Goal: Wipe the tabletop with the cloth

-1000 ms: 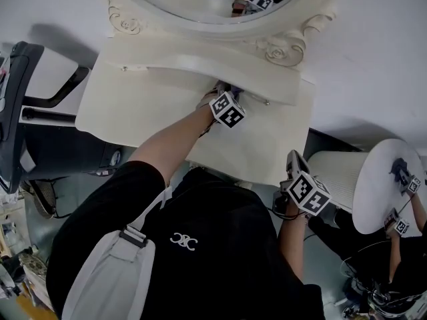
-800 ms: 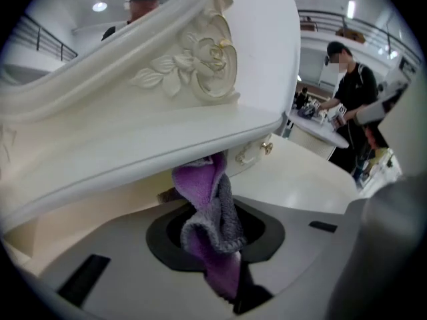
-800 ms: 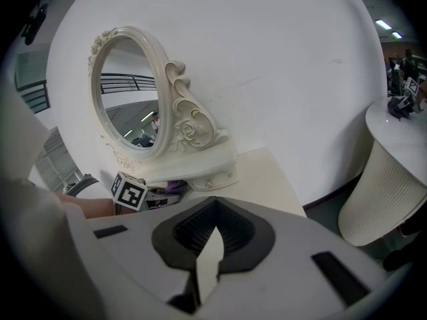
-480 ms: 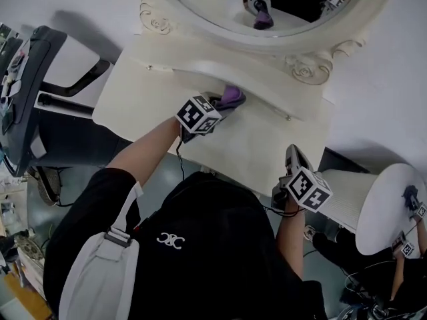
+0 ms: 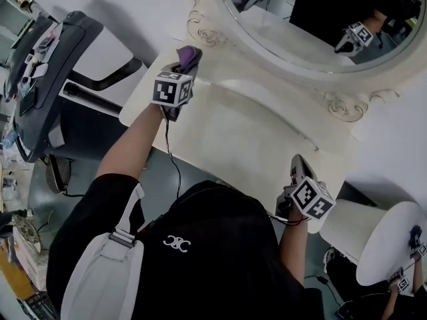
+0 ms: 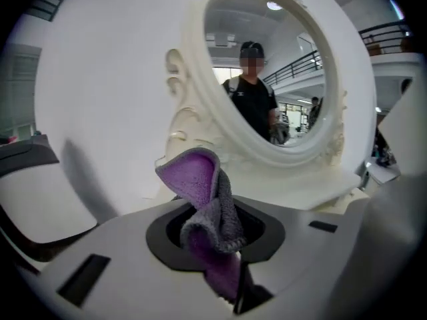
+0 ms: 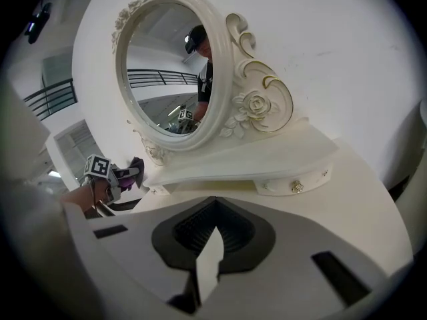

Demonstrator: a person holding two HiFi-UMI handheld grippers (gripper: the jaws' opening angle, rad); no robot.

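The purple and grey cloth [image 5: 189,53] is pinched in my left gripper [image 5: 179,69], which is shut on it over the far left corner of the cream tabletop [image 5: 247,139]. In the left gripper view the cloth [image 6: 200,179] stands up crumpled out of the shut jaws, its free end curled over in front of the mirror. My right gripper [image 5: 297,164] hovers at the table's front right edge, shut with nothing in it [image 7: 210,262]. From there the left gripper [image 7: 110,175] and the cloth [image 7: 137,165] show far off at the left.
An oval mirror [image 5: 320,19] in a carved cream frame stands on a raised shelf with a small drawer [image 7: 293,187] at the table's back. A dark chair-like frame [image 5: 40,79] stands left of the table. A white round stool [image 5: 380,245] is at the lower right.
My left gripper has carried the cloth from the table's middle leftwards to its far left corner. The right gripper stays by the front right edge. The head view has swung left.
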